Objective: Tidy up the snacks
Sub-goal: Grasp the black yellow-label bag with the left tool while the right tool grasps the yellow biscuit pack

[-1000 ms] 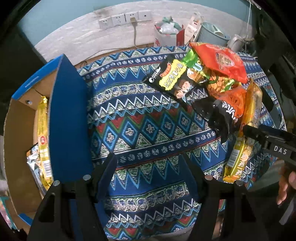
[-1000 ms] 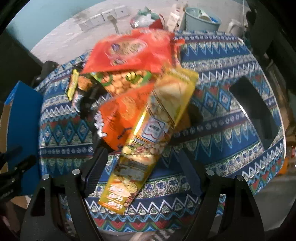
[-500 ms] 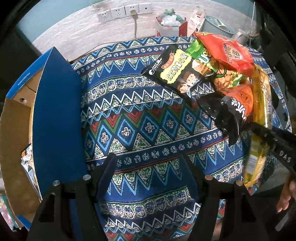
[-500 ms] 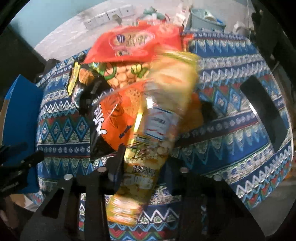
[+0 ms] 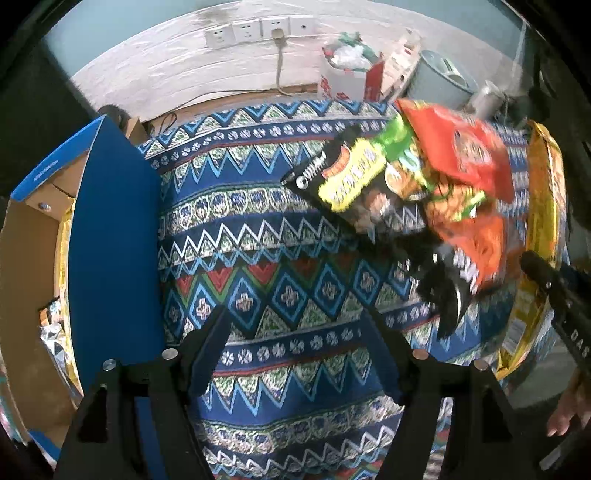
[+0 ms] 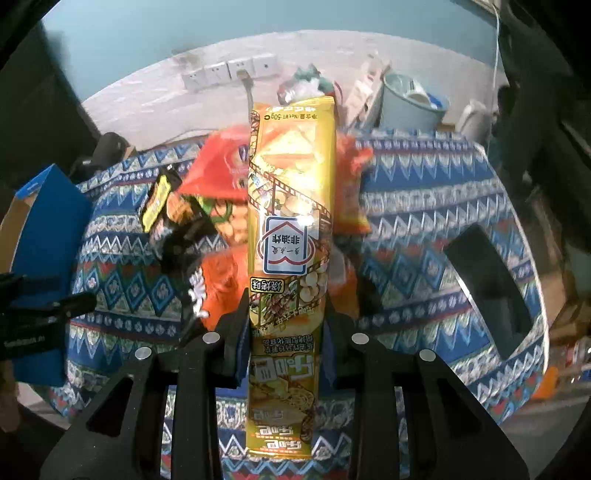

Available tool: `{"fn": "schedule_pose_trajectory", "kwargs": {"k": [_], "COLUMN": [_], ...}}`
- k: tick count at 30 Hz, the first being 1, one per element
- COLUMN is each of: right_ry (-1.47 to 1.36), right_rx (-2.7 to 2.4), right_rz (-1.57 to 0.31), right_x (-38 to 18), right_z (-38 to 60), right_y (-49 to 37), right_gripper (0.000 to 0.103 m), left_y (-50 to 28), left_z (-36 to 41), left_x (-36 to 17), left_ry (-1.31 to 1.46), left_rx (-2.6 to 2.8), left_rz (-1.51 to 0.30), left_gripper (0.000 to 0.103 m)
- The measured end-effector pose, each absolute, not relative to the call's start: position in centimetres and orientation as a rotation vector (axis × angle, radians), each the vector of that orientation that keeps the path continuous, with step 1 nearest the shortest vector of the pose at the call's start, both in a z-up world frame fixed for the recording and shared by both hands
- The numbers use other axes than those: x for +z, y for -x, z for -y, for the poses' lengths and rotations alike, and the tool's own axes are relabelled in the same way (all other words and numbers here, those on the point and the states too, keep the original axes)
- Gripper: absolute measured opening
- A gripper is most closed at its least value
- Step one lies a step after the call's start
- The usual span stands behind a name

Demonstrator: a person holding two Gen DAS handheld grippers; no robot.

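Observation:
My right gripper [image 6: 286,306] is shut on a long yellow snack pack [image 6: 291,206], held lengthwise above the pile; the same pack [image 5: 543,206] shows at the right edge of the left wrist view. Below it on the patterned tablecloth [image 5: 280,266] lie a red bag [image 5: 461,151], a black and yellow bag [image 5: 351,177], a green bag [image 5: 399,140] and an orange and black bag [image 5: 476,251]. My left gripper [image 5: 295,314] hovers over bare cloth, its jaws opening with nothing between them. A cardboard box with a blue flap [image 5: 110,240] stands at the left.
Inside the box lie a yellow pack [image 5: 64,258] and silver packets [image 5: 55,339]. A black rectangle [image 6: 484,280] lies on the cloth at the right. Beyond the table are wall sockets [image 5: 258,29], a white bag [image 5: 347,74] and a grey bin [image 5: 439,81]. A person's hand [image 5: 569,406] shows lower right.
My right gripper closed on the yellow pack and lifted it off the pile, swinging it upright. The left gripper shifted toward the snack pile and away from the box.

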State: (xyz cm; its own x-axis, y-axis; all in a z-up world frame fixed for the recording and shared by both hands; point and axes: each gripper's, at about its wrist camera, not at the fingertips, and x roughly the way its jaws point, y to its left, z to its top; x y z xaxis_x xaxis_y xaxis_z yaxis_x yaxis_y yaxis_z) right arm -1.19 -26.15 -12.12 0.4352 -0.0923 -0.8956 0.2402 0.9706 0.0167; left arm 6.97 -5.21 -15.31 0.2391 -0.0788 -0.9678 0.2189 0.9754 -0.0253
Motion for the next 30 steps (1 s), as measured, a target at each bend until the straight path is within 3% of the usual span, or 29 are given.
{"fn": "schedule_pose_trajectory", "kwargs": {"k": [30], "right_ry": [-0.061], "right_rx": [-0.032], "right_rz": [-1.142], "right_x": [-10.7], "right_z": [31.5], "right_y": [-6.8], "right_gripper": [0.029], "left_y": [-17.5], "left_z": [8.6], "left_x": [-18.3], "left_ry": [0.243], "left_rx": [-0.095], "left_rz": [-1.367], "left_gripper": [0.081]}}
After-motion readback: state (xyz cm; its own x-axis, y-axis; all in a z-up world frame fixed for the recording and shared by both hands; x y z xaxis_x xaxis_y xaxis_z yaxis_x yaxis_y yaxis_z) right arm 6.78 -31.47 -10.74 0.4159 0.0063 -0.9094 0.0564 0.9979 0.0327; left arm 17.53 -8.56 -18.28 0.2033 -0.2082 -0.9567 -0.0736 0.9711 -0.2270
